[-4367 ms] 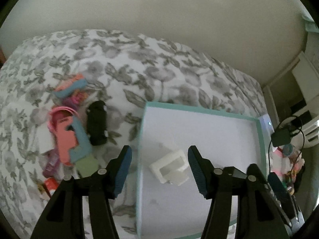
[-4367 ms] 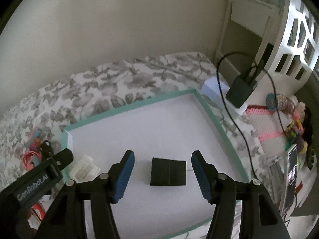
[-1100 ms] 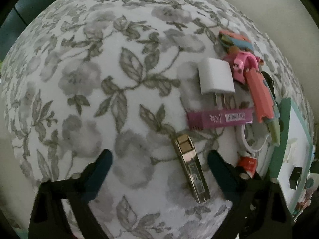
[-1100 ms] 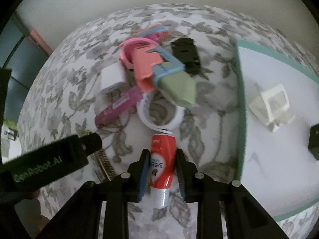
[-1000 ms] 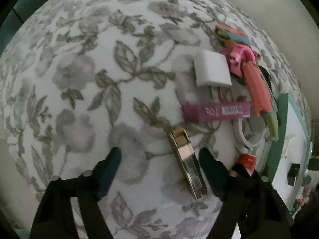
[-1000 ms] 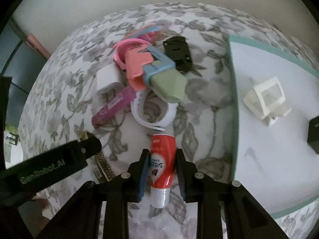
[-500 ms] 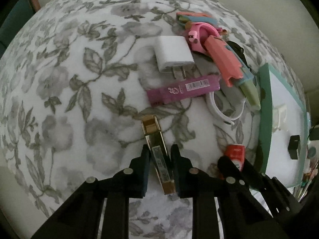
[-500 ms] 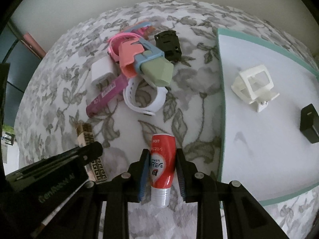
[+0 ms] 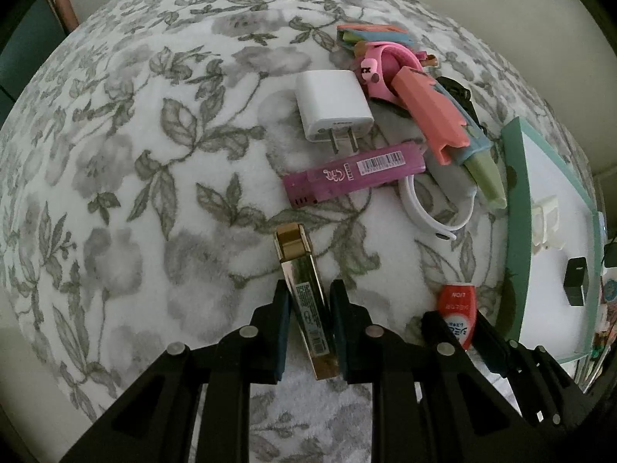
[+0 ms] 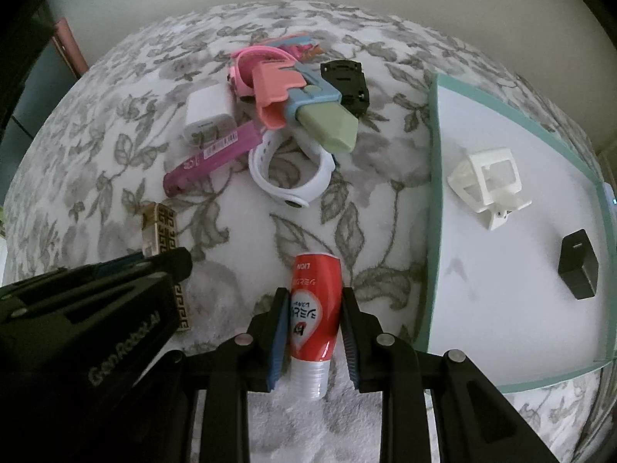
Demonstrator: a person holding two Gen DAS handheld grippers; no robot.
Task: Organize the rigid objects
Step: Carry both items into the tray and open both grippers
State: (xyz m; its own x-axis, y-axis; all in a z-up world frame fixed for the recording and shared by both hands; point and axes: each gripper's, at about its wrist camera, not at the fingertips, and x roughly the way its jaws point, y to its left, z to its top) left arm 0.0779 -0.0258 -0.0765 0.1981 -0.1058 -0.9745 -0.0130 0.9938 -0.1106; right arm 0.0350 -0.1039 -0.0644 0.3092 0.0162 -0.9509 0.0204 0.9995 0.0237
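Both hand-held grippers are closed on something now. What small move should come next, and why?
Probably lift both straight up: the left hand-held gripper clamps the gold lighter, the right hand-held gripper the red tube, both lying on the blanket beside the tray.

"genrobot.ai" on left gripper (image 10: pixel 154 266), "lion" on red tube (image 10: pixel 314 301)

Gold lighter (image 9: pixel 304 301) lies lengthwise on the floral bedspread (image 9: pixel 135 154), cap toward twelve o'clock. Red tube (image 10: pixel 314 308) lies at its three o'clock, cap toward six o'clock, beside the teal-rimmed tray (image 10: pixel 434 231).
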